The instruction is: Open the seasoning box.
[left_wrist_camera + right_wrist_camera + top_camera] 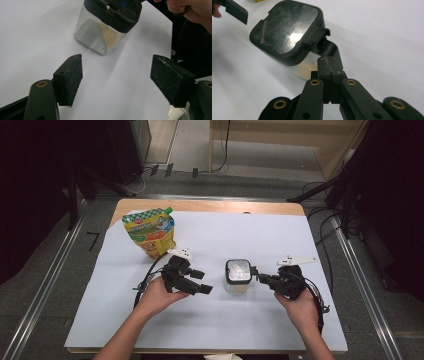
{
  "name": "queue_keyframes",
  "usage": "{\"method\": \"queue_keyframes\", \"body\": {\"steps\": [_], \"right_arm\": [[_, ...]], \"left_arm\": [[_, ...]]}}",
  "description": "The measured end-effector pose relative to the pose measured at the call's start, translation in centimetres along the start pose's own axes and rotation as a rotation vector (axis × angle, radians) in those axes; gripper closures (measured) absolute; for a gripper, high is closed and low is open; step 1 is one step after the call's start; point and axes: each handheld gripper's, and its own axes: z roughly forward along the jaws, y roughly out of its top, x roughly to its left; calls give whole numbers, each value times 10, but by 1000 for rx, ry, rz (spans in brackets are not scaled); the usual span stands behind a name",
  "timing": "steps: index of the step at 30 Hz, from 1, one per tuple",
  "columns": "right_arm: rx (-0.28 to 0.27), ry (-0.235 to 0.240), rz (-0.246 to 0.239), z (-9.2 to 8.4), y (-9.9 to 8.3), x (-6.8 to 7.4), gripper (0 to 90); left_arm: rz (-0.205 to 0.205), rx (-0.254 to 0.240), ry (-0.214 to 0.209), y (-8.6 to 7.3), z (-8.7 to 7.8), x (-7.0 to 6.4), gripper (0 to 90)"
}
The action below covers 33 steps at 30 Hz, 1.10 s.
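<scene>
Two sets of fingers flank the lidded jar (238, 276) mid-table: my right gripper (329, 65) has its fingers together, tips at the lid's latch (320, 37), while my left gripper (120, 80) spreads empty beside it. Next, I judge, I brace the jar and lift the latch; white table (250, 320) lies open around.

Black gripper (204, 281), brass rivets, trailing cable
</scene>
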Motion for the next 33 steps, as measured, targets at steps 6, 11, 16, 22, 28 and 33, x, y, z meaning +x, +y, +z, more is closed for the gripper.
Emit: {"method": "queue_keyframes", "body": {"steps": [6,11,16,22,28,33], "right_arm": [[34,-10,5,1,10,-14,900],[67,-8,6,7,13,-21,900],[58,9,22,15,12,-22,900],[51,10,9,17,13,-18,900],[47,2,2,17,13,-17,900],[46,-4,3,18,12,-17,900]], "left_arm": [[39,18,-1,16,9,-2,251],[77,59,11,31,21,1,239],[87,63,8,39,31,6,243],[132,70,1,43,43,5,238],[153,88,14,42,50,4,196],[169,90,28,43,56,2,203]]}}
